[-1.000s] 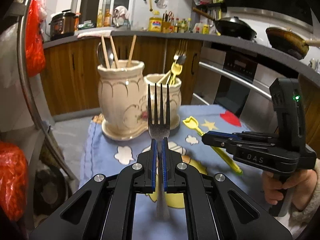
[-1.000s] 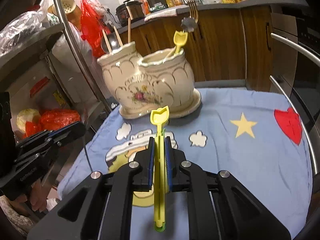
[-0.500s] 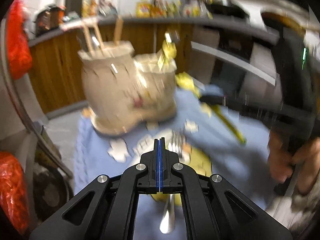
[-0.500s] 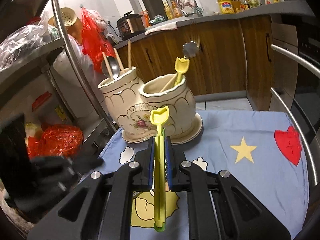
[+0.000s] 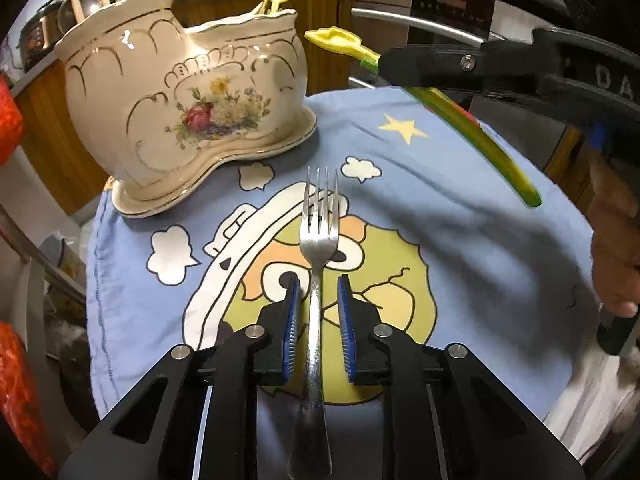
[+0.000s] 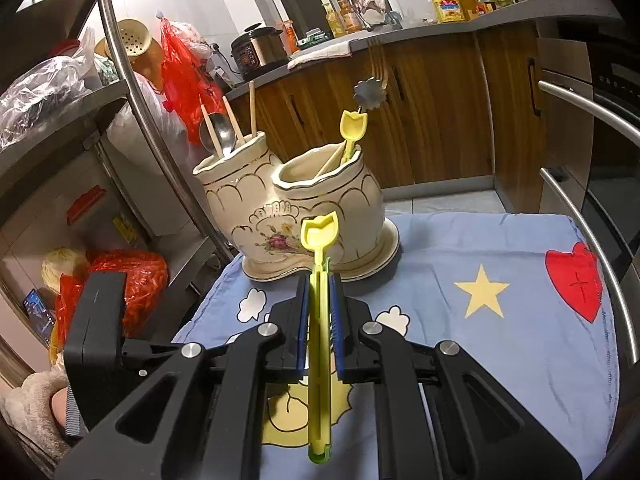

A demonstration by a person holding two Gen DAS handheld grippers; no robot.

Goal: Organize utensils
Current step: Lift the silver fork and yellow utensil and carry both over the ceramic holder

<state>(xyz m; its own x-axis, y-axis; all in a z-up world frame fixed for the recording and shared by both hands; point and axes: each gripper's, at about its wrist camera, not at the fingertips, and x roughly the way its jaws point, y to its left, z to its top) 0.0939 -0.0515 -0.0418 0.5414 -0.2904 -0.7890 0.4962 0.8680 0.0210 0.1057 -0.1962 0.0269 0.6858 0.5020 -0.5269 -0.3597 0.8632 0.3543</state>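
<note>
Left hand-held gripper [image 5: 316, 320] jaws apart; right hand-held gripper [image 6: 319, 320] clamped.

Steel fork [image 5: 319, 240] flat on blue cloth [image 5: 460, 208] (tines toward the holder [image 5: 180, 92]); yellow utensil [image 6: 319, 320] raised.

My left camera sits just behind my left fingers [image 5: 286, 332] and looks steeply down along them, close over the blue cartoon cloth [image 5: 460, 200], with the cream ceramic holder [image 5: 184, 92] looming near at upper left. My right camera rides behind my right fingers [image 6: 301, 320] and faces forward at a shallower tilt from farther back, so it takes in the holder [image 6: 296, 208], the wooden cabinets [image 6: 432, 120] and the counter [image 6: 460, 28] beyond. Both views share the holder, the cloth [image 6: 500, 340] and its yellow star. Each also catches the other tool: mine on the right crosses the left view's upper right, and a dark block, probably my left tool's body, fills the right view's lower left.
</note>
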